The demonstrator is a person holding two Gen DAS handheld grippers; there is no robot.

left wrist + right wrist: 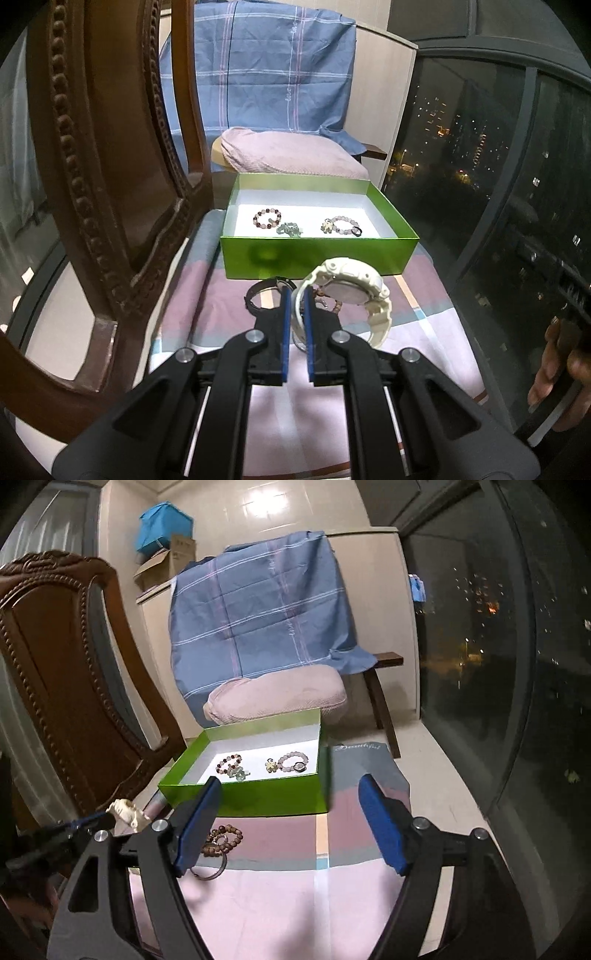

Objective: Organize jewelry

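My left gripper [297, 295] is shut on the strap of a white watch [347, 295], holding it just above the pink and grey cloth [221, 295]. In the right wrist view that watch [127, 812] shows at the far left. A black ring-shaped band [264, 295] lies left of the fingers, and brown beads [334, 304] peek out behind the watch. Ahead stands an open green box [317, 256] holding a dark bead bracelet [267, 218], a pale green piece [290, 229] and a pink bracelet [341, 225]. My right gripper [290, 781] is open with nothing between its fingers, in front of the box [258, 797]. A brown bead bracelet [225, 840] with a key ring lies by its left finger.
A carved wooden chair [92, 184] rises close on the left. Behind the box lie a pink pillow [291, 155] and a draped blue checked cloth [258, 74]. A dark window [480, 166] runs along the right. A person's hand [554, 373] shows at the right edge.
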